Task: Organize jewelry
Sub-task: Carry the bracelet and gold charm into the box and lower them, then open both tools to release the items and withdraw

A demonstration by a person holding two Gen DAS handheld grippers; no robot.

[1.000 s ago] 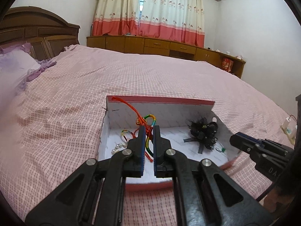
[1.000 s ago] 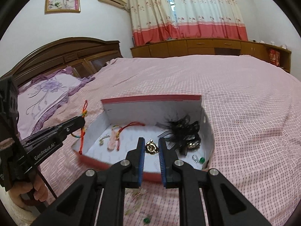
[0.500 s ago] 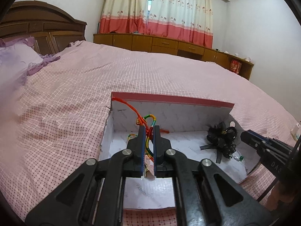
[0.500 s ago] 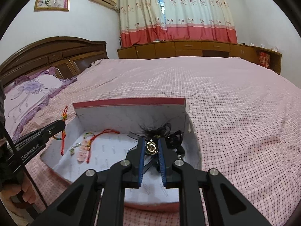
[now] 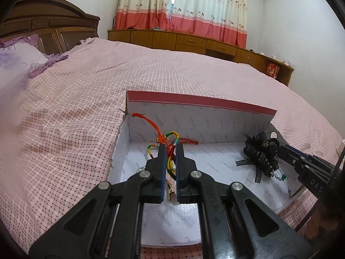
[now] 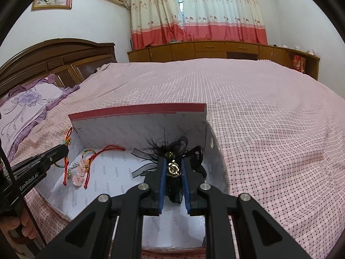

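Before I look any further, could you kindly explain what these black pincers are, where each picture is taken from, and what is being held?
No robot arm here: a person holds one two-finger gripper in each hand, and each carries a fisheye camera looking along its fingers.

The left wrist view shows the left gripper, closed on a multicoloured braided cord. The right wrist view shows the right gripper, closed on a small gold ornament.

Both reach over an open shoe box, lined with white "FASHION" paper, standing on a bed with a pink checked bedspread. In the box lie a black feathered hair clip and a red cord bracelet with pink beads. Each view also catches the other gripper at its edge.
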